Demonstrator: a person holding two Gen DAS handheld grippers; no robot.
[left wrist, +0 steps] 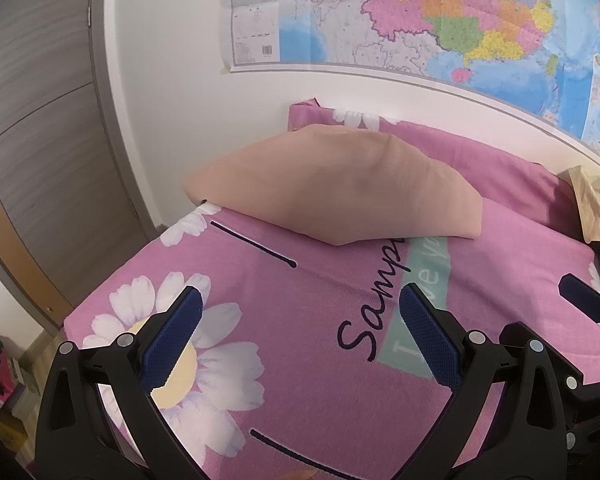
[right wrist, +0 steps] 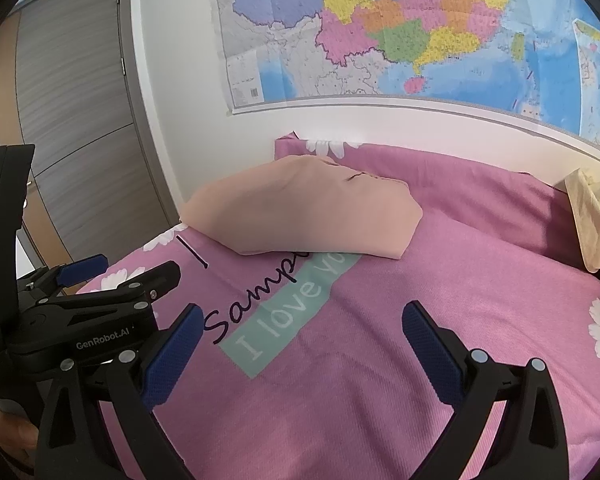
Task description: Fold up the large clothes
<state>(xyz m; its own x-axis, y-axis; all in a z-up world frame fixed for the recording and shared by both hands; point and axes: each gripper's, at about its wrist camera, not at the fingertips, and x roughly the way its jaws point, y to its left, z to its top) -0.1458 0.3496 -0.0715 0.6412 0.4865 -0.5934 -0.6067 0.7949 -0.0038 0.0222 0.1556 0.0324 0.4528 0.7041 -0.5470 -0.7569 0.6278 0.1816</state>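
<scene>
Open left claw (left wrist: 300, 312); folded garment (left wrist: 332, 188) lies crosswise.

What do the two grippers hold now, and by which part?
Nothing: the left gripper and right gripper are open above the pink bedcover; the folded beige garment lies untouched.

Both tongs black plastic frames w/ silver rivets, blue ribbed pads. Left tongs (left wrist: 300, 334), right tongs (right wrist: 302, 346). Left body: white "GenRobot.AI" lettering.
</scene>
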